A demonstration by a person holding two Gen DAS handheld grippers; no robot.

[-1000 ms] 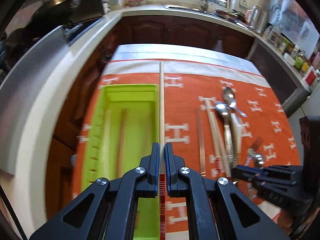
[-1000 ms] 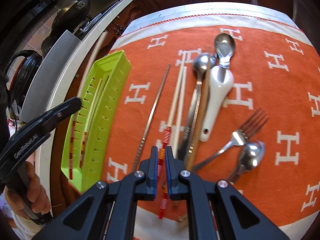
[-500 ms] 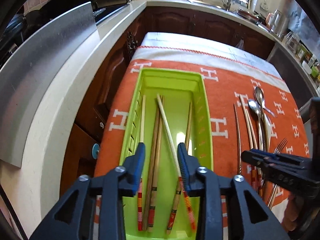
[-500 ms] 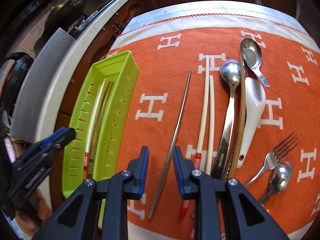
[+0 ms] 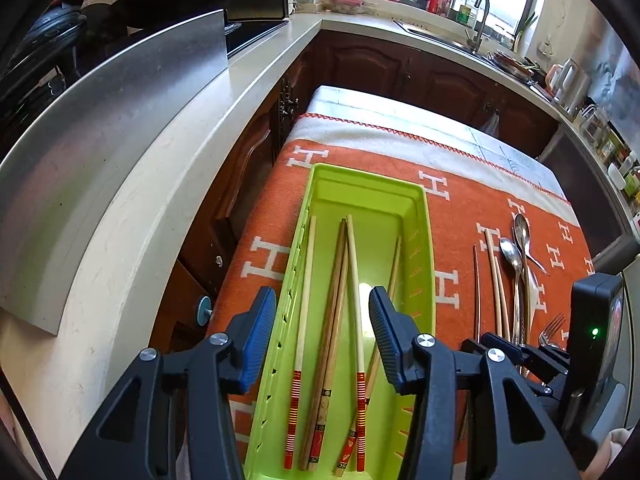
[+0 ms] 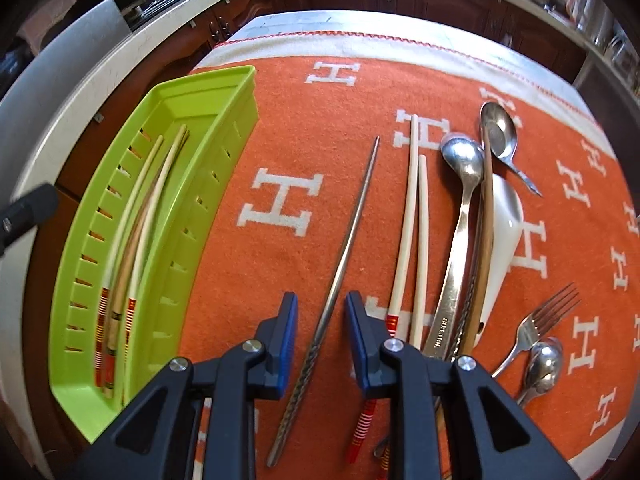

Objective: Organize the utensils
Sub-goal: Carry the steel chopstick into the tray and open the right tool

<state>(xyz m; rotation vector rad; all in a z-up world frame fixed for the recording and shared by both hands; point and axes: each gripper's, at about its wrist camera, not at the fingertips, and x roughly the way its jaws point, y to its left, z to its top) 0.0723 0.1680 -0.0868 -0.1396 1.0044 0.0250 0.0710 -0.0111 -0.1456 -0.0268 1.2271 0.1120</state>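
Chopsticks (image 5: 344, 320) are laid lengthwise in the green tray (image 5: 426, 248) on the orange cloth (image 6: 312, 120). A metal chopstick (image 6: 344, 248) is flanked by the spread right hand-held gripper (image 6: 322, 338). The left hand-held gripper (image 5: 322, 336) is spread, empty, over the tray.

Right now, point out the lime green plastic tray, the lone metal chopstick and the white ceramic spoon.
lime green plastic tray (image 6: 240, 92): right wrist view, far rim.
metal chopstick (image 6: 352, 232): right wrist view, mid-shaft.
white ceramic spoon (image 6: 506, 220): right wrist view, bowl.

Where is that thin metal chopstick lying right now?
In the right wrist view, the metal chopstick lies on the orange cloth, between the green tray on its left and the pale chopsticks on its right, its handle end between the open right gripper fingers.
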